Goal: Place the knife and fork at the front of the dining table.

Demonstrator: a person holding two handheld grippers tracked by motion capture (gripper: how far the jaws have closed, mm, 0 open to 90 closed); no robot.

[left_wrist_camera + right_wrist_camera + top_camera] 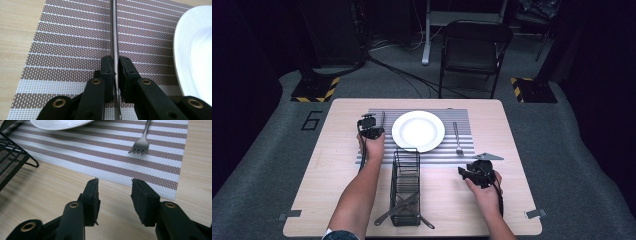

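Left claw (115, 67) pinches knife (114, 32) pointing away.

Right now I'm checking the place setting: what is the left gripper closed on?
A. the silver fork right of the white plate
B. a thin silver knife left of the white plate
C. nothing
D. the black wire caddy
B: the left gripper clamps the thin silver knife over the striped placemat, with the white plate beside it.

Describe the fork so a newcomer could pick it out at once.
Find the striped placemat on the wooden table, with the white plate at its centre. To the plate's right lies the fork, alone, its tines toward the person. Four tines mark it from the thin metal utensil left of the plate, which the left gripper pinches.
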